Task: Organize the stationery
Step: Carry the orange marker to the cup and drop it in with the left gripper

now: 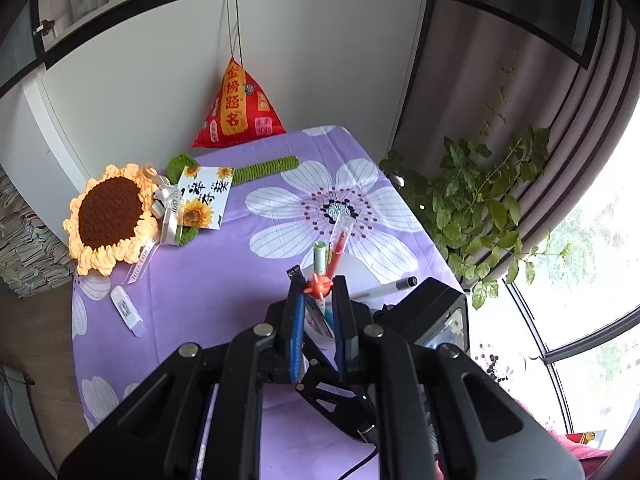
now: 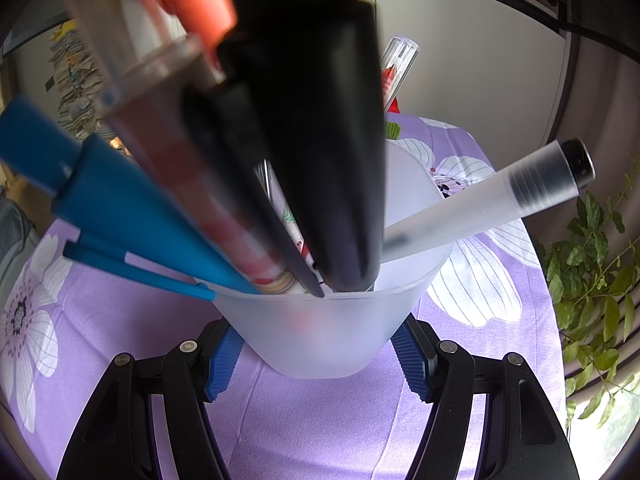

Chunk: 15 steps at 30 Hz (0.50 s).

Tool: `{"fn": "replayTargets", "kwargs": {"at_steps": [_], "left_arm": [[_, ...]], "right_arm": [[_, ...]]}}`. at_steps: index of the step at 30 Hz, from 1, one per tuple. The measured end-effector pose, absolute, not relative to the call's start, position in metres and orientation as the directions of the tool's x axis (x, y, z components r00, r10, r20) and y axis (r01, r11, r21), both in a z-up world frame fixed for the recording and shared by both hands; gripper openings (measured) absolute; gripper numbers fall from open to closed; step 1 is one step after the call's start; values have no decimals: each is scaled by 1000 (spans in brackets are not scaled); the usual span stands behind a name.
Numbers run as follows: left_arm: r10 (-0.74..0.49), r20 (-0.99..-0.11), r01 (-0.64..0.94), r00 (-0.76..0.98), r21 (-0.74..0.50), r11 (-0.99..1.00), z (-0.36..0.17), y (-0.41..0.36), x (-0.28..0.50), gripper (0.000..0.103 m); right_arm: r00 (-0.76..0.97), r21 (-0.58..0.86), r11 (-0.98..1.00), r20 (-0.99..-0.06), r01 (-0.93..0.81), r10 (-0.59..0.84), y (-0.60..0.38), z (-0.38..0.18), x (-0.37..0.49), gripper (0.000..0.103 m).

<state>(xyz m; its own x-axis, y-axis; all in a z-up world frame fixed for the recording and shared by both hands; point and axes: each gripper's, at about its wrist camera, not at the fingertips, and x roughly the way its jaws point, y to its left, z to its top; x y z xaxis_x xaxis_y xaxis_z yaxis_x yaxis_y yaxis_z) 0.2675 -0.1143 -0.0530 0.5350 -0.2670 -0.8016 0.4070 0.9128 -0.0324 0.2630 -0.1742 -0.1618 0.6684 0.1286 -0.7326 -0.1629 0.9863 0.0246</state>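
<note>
My right gripper (image 2: 318,360) is shut on a frosted plastic cup (image 2: 320,332), its blue pads (image 2: 222,360) pressed on both sides. The cup stands on the purple flowered cloth (image 2: 320,420). In it lean a blue pen (image 2: 132,216), a pink striped pen (image 2: 224,216) and a white pen with a black end (image 2: 492,200). My left gripper (image 1: 318,282) hangs over the cup (image 1: 356,270), shut on a pen with an orange spiky top (image 1: 318,285). Its black fingers (image 2: 320,160) reach down into the cup's mouth. A green pen (image 1: 320,254) and a red pen (image 1: 336,256) stick up just behind.
A small white oblong item (image 1: 126,311) lies loose on the cloth at the left. A crochet sunflower (image 1: 108,220) with a card (image 1: 204,196) and a red triangular pouch (image 1: 236,108) sit at the far side. A leafy plant (image 1: 480,208) stands beyond the table's right edge.
</note>
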Motion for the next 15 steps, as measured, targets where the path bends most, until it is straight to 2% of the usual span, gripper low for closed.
{"fn": "replayTargets", "kwargs": {"at_steps": [15], "left_arm": [[-246, -857, 408, 453, -46, 912, -73, -127, 282, 11]], "right_arm": [[668, 26, 986, -732, -163, 129, -174, -162, 263, 70]]}}
